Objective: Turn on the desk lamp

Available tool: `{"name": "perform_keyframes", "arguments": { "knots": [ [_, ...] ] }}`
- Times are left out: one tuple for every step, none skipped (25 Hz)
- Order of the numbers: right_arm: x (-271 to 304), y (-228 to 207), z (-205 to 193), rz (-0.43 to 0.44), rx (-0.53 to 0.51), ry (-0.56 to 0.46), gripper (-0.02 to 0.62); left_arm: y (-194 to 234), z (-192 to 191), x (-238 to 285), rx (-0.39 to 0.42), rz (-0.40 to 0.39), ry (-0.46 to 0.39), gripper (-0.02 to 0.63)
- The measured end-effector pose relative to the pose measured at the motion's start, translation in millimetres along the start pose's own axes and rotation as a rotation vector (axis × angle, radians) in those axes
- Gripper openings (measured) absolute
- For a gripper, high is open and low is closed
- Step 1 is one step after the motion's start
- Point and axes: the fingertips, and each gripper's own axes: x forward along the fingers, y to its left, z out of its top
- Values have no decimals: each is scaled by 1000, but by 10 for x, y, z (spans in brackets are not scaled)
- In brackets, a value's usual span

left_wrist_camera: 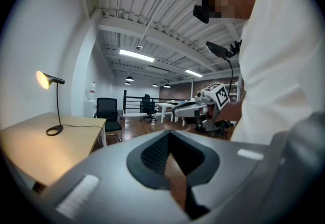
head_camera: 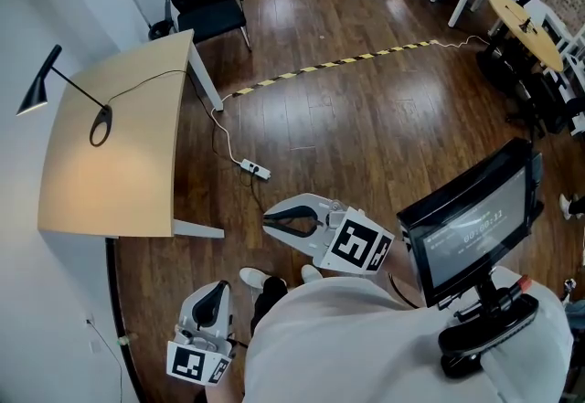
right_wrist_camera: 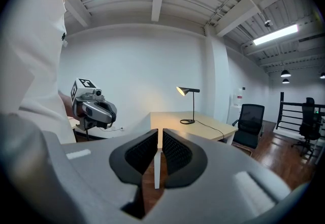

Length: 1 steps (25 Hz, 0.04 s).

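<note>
Desk lamp (left_wrist_camera: 48,80) stands near wall-side edge of desk (head_camera: 128,173), shade glowing, warm pool on tabletop: lamp is lit. Person well apart from desk. Left gripper (left_wrist_camera: 170,139): jaws together, empty. Right gripper (right_wrist_camera: 158,139): pads nearly touching, nothing between. 2 likely risks: another press on switch would kill light; foot snagging cord by power strip (head_camera: 256,170) could pull plug or tip lamp.
</note>
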Motion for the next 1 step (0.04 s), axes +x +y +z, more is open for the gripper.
{"name": "perform_keyframes", "arguments": {
  "knots": [
    [14,0,5,2,0,2,31,8,2,-9,-2,1,0,15]
  ]
}}
